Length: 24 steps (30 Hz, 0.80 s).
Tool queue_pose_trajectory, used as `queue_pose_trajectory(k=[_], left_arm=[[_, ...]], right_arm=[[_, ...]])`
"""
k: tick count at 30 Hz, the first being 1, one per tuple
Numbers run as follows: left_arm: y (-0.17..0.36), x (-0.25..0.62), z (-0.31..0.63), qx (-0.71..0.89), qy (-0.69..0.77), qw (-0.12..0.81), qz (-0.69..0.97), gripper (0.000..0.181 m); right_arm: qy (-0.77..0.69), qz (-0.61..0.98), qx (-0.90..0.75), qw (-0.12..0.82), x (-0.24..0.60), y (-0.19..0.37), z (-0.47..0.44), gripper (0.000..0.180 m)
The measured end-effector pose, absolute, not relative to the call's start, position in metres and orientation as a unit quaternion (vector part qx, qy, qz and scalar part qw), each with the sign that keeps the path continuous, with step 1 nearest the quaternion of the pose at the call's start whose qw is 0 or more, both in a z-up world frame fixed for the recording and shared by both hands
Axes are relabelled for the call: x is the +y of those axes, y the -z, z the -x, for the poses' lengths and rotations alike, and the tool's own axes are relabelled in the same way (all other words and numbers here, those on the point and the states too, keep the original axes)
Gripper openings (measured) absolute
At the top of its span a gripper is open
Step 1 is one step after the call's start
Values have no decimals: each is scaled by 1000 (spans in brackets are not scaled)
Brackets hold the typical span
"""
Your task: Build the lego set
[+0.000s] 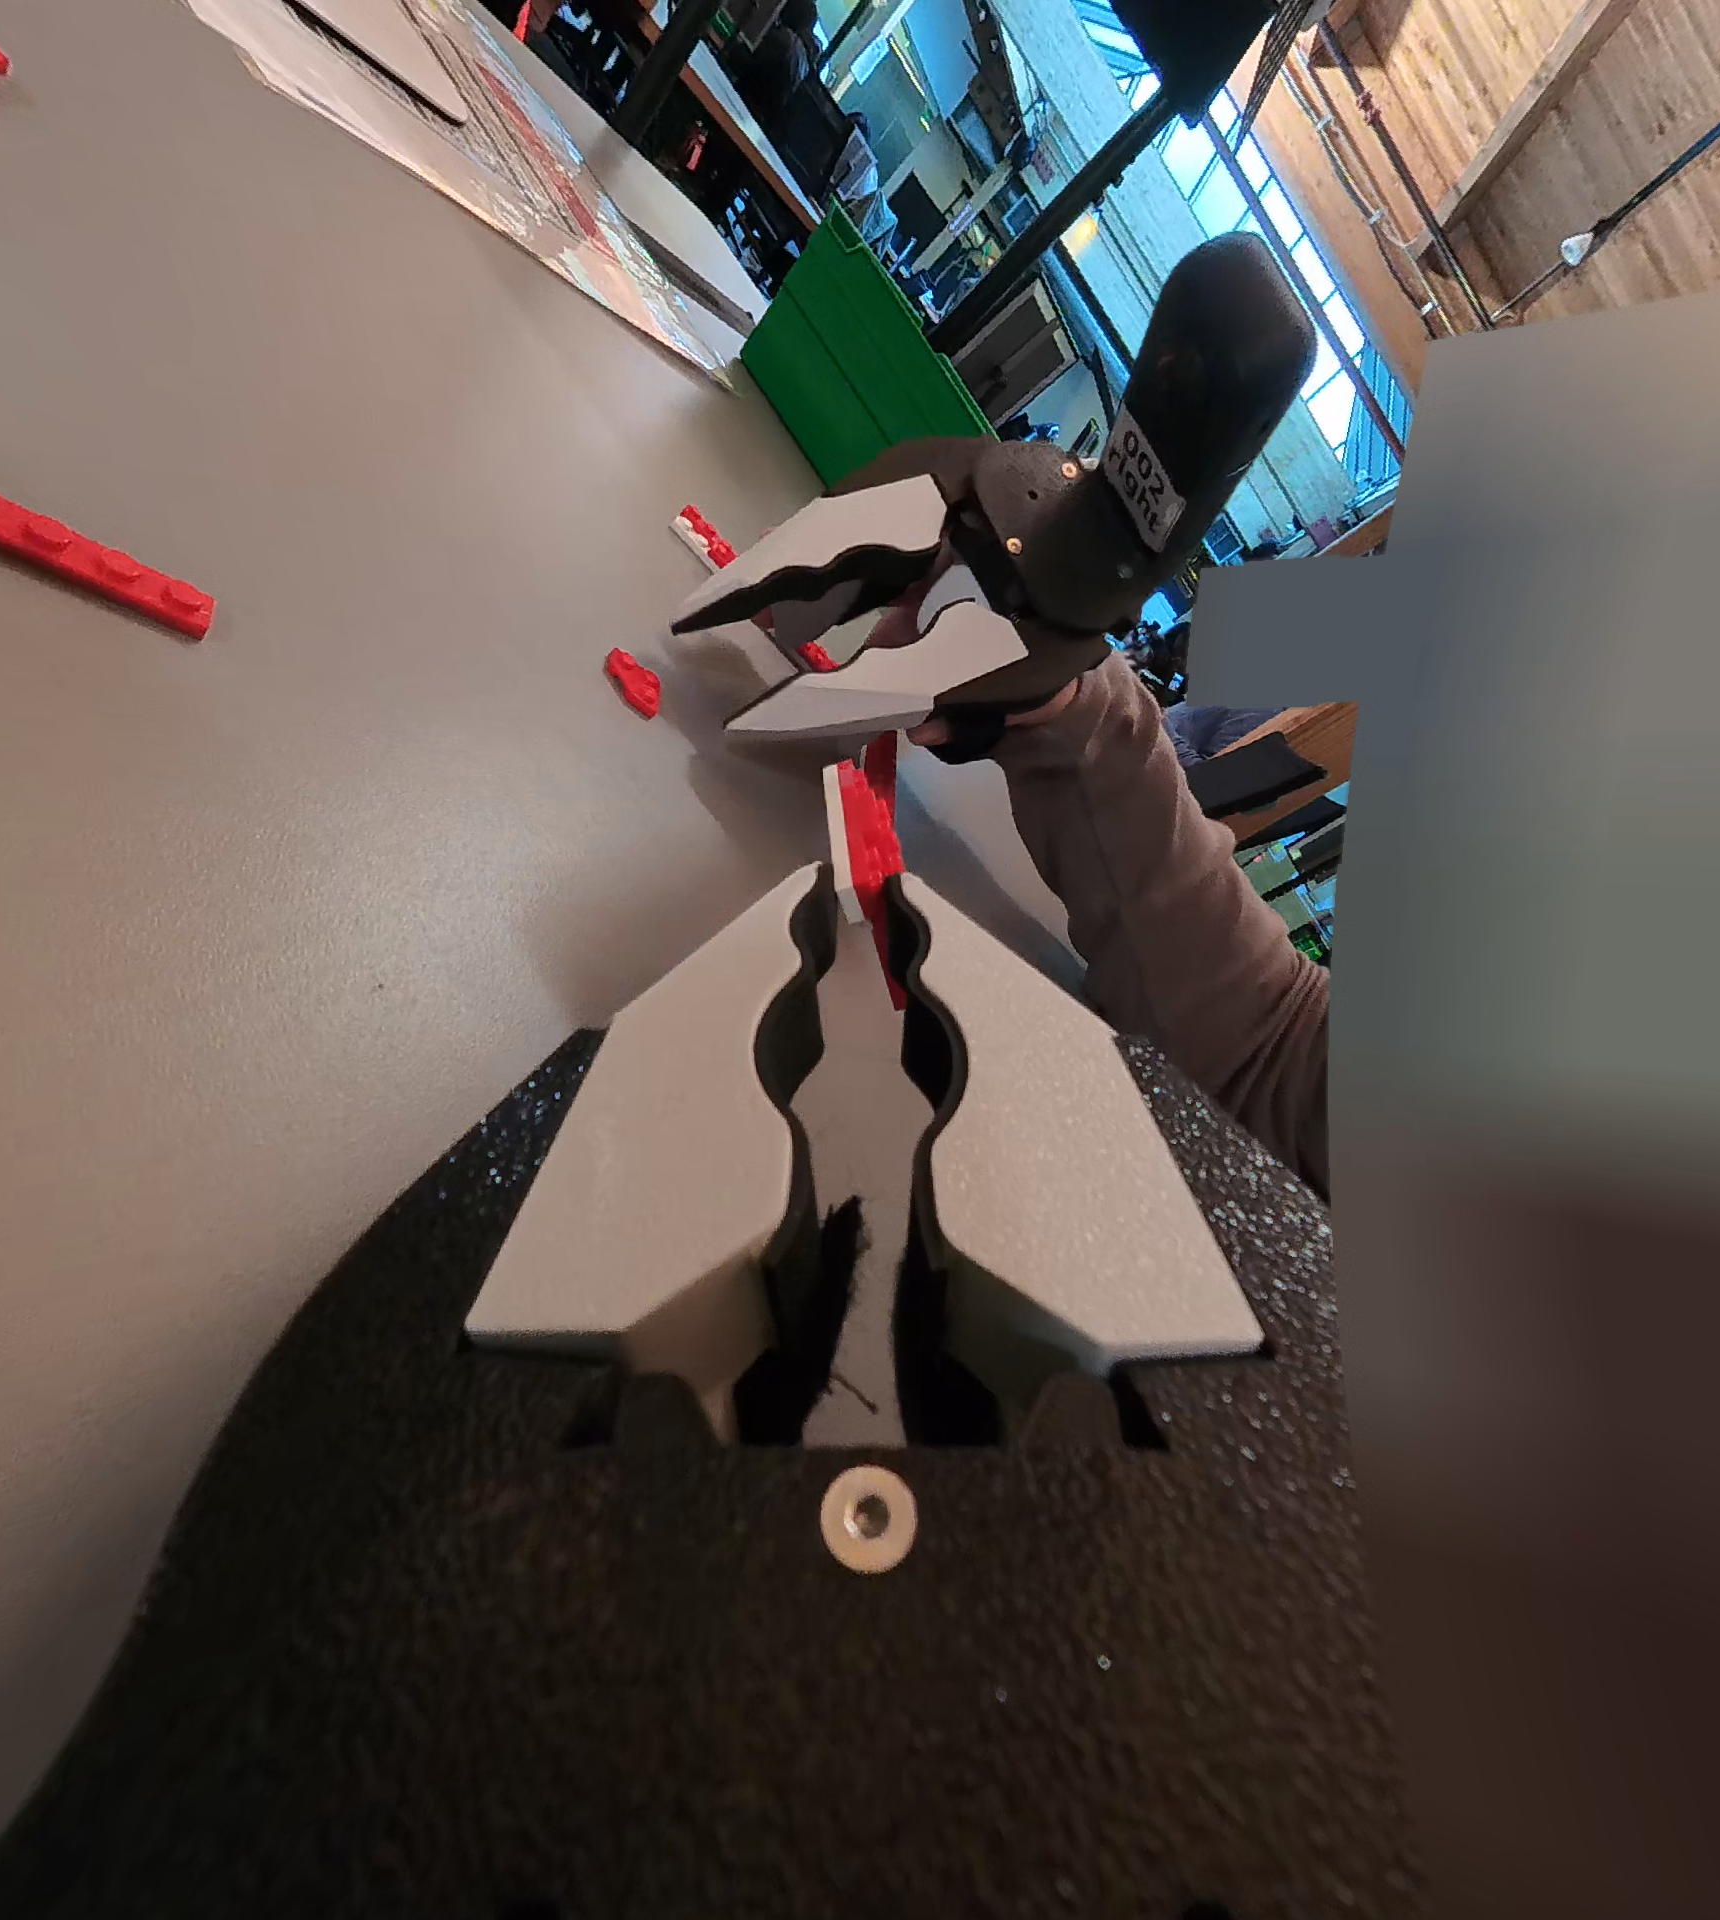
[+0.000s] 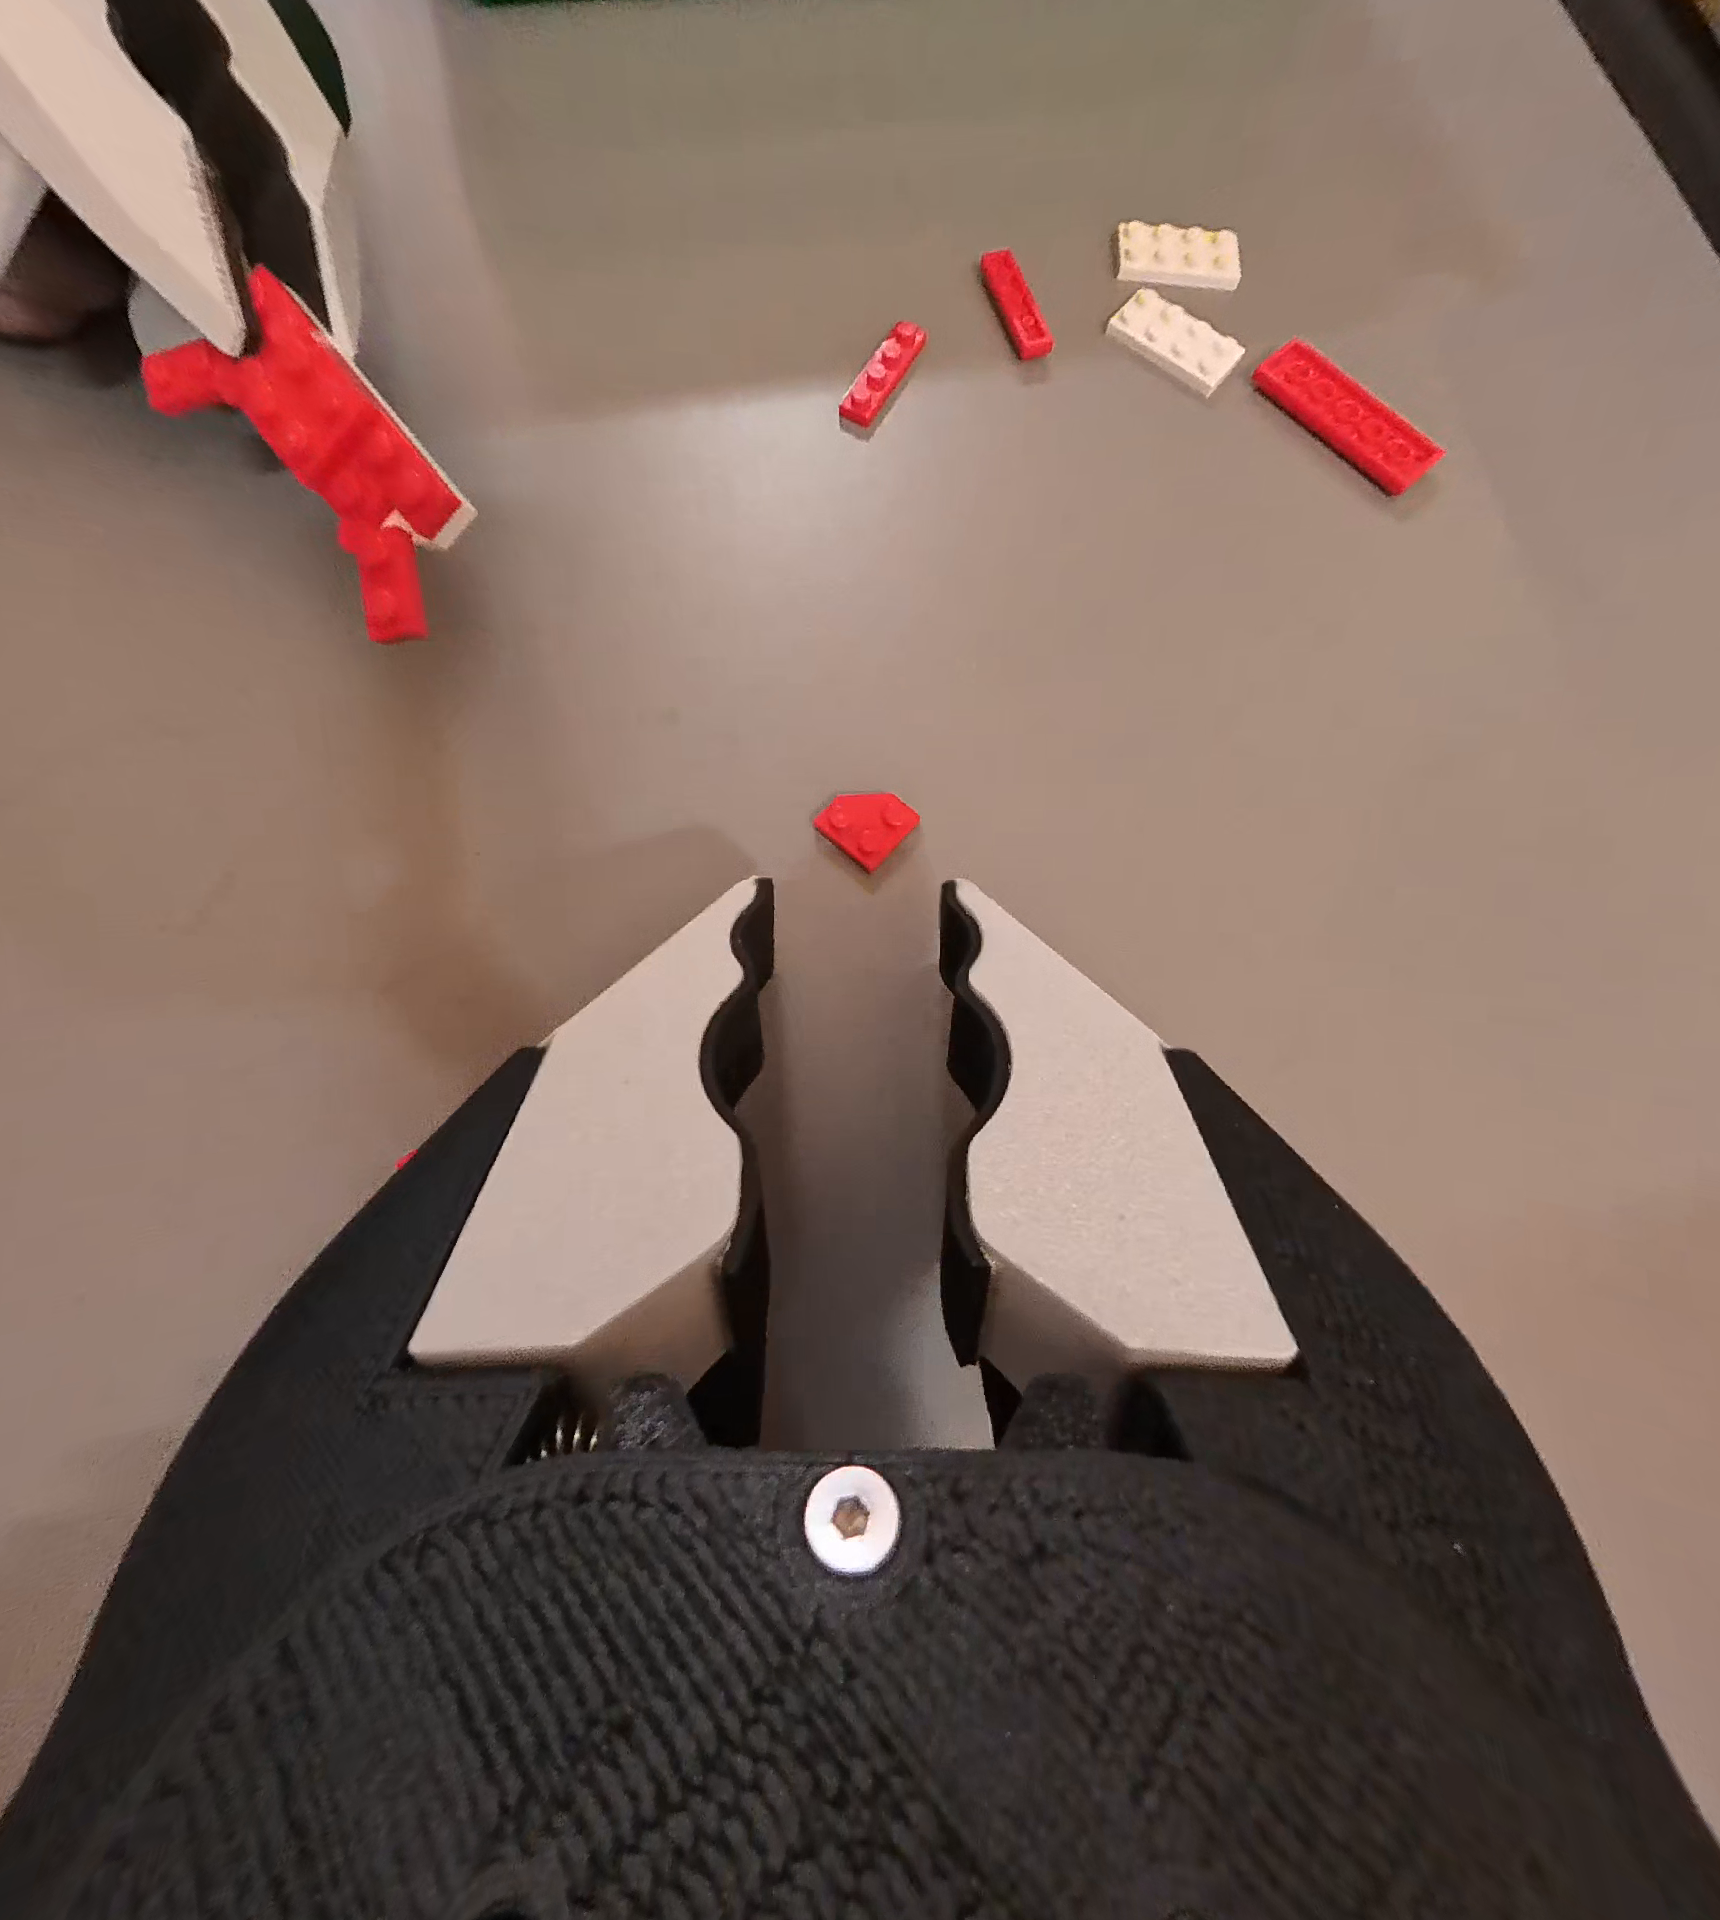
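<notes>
My left gripper (image 1: 858, 881) is shut on the edge of a red-and-white lego assembly (image 1: 866, 831) and holds it above the grey table. In the right wrist view the left gripper (image 2: 279, 317) is at the top left with the assembly (image 2: 326, 426) hanging from its tips. My right gripper (image 2: 856, 894) is open and empty, low over the table. A small red wedge plate (image 2: 866, 826) lies flat just ahead of its tips, between their lines. In the left wrist view the right gripper (image 1: 705, 675) is open beyond the assembly, beside the wedge plate (image 1: 632, 681).
Loose pieces lie ahead right of my right gripper: two narrow red plates (image 2: 882, 374) (image 2: 1017, 303), two white bricks (image 2: 1178, 255) (image 2: 1173, 341), a wider red plate (image 2: 1347, 416). A long red plate (image 1: 61, 551), a booklet (image 1: 523, 156) and a green bin (image 1: 856, 353) lie farther off. The left gripper's tips are roughly 12 cm from the right gripper's. My left gripper's tips are some 12 cm from the long red plate (image 1: 61, 551). It is also in sight in the right wrist view (image 2: 883, 362).
</notes>
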<state>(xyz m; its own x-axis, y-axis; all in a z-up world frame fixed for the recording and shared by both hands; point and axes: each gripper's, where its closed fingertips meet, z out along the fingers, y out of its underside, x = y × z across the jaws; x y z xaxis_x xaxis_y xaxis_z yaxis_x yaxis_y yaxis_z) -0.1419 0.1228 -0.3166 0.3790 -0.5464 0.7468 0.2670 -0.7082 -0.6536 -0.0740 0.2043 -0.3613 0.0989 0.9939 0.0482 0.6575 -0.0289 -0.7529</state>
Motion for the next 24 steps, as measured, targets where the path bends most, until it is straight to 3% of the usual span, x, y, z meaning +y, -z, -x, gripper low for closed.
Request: queue_pose_trajectory(k=[24], left_arm=[[321,122,139,99,546,357,752,7]], right_arm=[[-298,601,-688,277,198,367,97,36]])
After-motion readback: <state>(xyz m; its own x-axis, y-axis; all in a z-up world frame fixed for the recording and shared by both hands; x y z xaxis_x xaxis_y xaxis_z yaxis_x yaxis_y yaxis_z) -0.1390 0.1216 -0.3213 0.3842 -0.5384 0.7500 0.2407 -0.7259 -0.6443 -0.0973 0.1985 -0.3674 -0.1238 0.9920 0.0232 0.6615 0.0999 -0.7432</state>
